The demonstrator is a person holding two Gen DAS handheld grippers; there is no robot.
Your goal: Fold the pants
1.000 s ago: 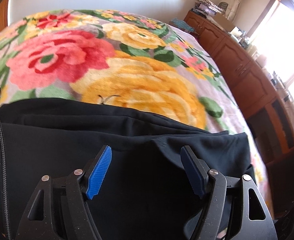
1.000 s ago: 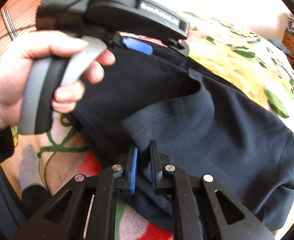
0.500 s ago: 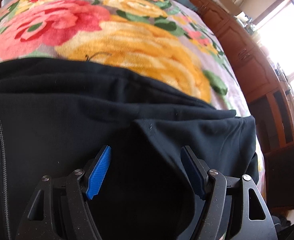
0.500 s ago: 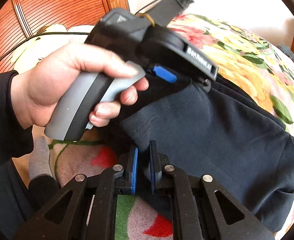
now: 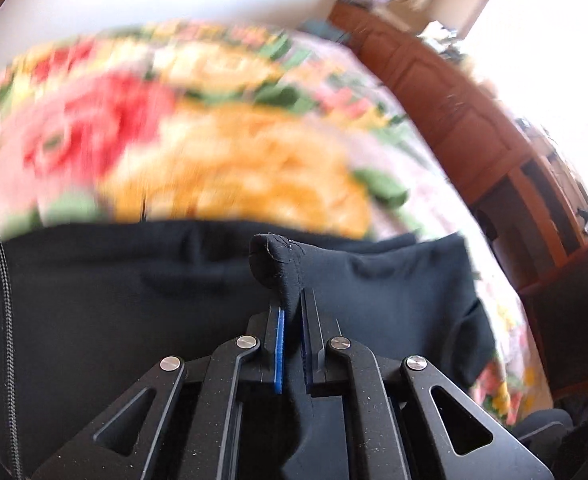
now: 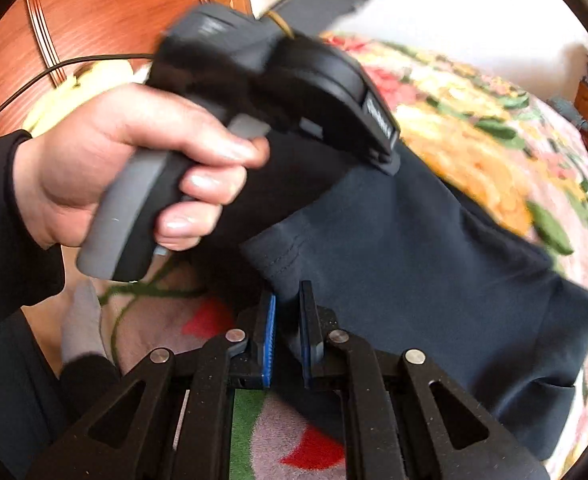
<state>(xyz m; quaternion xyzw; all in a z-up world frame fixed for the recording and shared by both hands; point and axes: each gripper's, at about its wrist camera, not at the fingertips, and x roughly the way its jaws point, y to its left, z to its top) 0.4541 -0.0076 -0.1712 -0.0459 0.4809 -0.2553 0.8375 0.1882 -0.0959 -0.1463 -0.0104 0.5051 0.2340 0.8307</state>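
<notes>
Floral bedspread (image 5: 230,168) under dark pants (image 6: 414,272) – long axis crosswise – both tools (image 5: 292,316) (image 6: 288,320) clamped on hem.

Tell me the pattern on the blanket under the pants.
Large flowers, red, pink and yellow with green leaves, on the blanket; sharpest in the right wrist view.

Dark navy pants (image 6: 414,264), bunched, on floral blanket (image 5: 234,168)

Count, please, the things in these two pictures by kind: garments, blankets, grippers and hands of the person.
Garments: 1, the dark pants
Blankets: 1, the floral blanket
Grippers: 2, the left gripper and the right gripper, both shut on the pants
Hands: 1 in view, the left hand
Total: 5
</notes>
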